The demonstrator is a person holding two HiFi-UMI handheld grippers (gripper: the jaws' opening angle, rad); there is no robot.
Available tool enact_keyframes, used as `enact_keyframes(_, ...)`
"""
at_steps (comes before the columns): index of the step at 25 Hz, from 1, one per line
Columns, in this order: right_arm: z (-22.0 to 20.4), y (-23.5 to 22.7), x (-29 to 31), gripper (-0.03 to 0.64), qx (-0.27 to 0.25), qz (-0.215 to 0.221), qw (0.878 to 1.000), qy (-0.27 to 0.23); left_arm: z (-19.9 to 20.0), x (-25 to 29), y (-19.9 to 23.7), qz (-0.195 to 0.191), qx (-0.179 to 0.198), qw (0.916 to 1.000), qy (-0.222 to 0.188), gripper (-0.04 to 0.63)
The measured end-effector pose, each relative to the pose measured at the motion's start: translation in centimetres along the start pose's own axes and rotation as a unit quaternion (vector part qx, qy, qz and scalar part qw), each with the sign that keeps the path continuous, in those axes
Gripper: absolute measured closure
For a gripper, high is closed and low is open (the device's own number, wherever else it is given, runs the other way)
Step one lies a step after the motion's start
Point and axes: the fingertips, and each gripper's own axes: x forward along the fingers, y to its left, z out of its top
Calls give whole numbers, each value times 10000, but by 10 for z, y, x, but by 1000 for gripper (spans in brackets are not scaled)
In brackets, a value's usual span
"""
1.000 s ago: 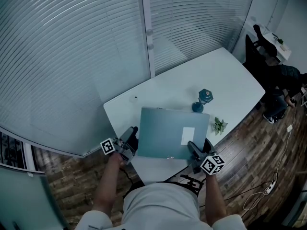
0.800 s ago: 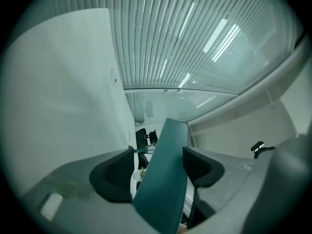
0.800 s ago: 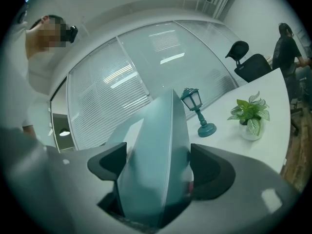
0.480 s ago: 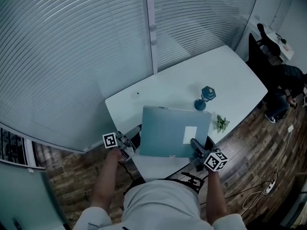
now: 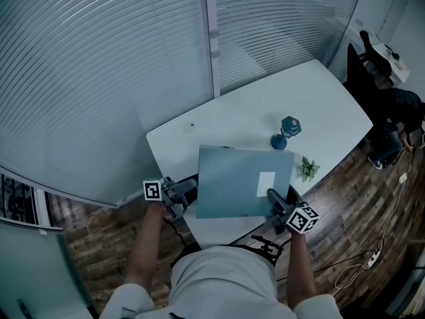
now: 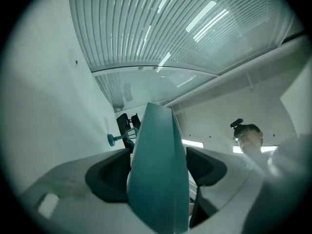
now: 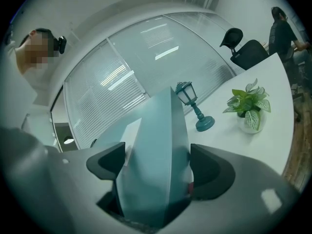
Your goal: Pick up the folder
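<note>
A teal folder [image 5: 232,181] with a white label hangs flat above the near end of the white table [image 5: 252,115]. My right gripper [image 5: 273,201] is shut on its near right edge; in the right gripper view the folder [image 7: 163,130] fills the space between the pads. My left gripper [image 5: 186,190] is at the folder's left edge and tilts upward. Its jaws are opening. In the left gripper view the folder [image 6: 155,130] still stands edge-on between them, and I cannot see the pads pressing on it.
A small teal lamp figure [image 5: 285,131] and a potted plant [image 5: 306,170] stand on the table just beyond the folder. Glass walls with blinds close off the far side. An office chair [image 5: 362,52] and a person [image 5: 398,105] are at the right, and cables lie on the wood floor.
My left gripper has drawn back to the left from the folder's edge and tipped upward. The right gripper and the folder have stayed nearly still.
</note>
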Motion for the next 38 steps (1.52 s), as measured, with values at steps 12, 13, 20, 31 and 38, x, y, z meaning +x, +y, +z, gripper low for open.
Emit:
enact_keyframes(12,-9,18,14,224,-378,168,9989,233,-56,10,40,1132,509,9791,1612,177)
enact_keyframes(13,-7,18,15,224,-404,169,9988,231,-55,9,43,1193,519,9784,1603,185)
enact_keyframes(20,16,25,17,244,-626,263,9976,131,-45,14,35,1070,702,9826,1344,261)
enact_keyframes(31,49,51,17,245,-1223,482,9913,-64,-39,21,0,978,1342,9809,1013,268)
enact_keyframes(38,92,85,15,342,-1757,326,9823,-552,-19,11,-51,1240,2710,9543,202,282)
